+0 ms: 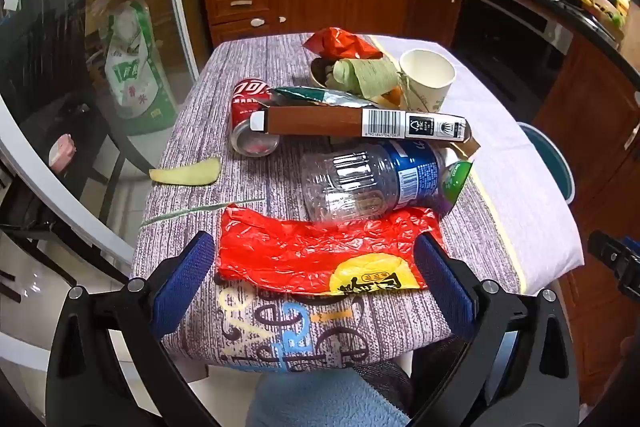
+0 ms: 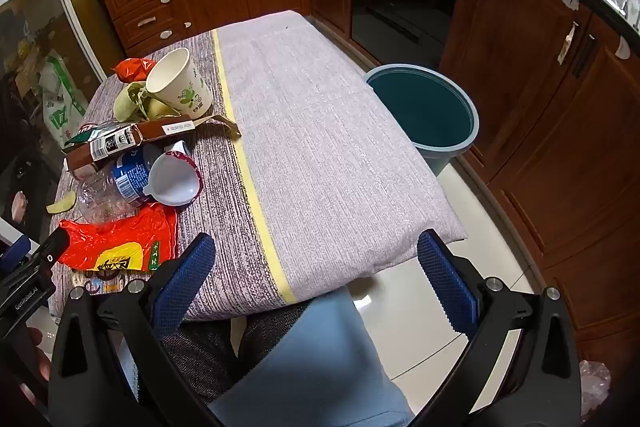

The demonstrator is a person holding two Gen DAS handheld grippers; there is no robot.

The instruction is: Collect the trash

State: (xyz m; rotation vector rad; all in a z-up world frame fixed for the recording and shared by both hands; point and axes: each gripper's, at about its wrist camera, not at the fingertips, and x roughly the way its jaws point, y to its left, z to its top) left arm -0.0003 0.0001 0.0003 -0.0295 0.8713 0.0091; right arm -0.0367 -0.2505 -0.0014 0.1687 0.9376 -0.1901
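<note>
Two grippers wide open and holding nothing, left gripper (image 1: 314,273) just over the red bag (image 1: 320,255), right gripper (image 2: 316,277) over bare cloth, bucket (image 2: 474,119) beside the table (image 2: 340,147)

You see the trash clustered on the table's dark-striped half: a flattened red plastic bag (image 1: 320,255) nearest you, a clear crushed bottle (image 1: 372,179) on its side touching it, a long brown carton (image 1: 360,122) lying across a tipped red can (image 1: 252,119), and a paper cup (image 1: 426,79) tilted on its side. A teal bin (image 2: 428,115) stands on the floor beside the table.
</note>
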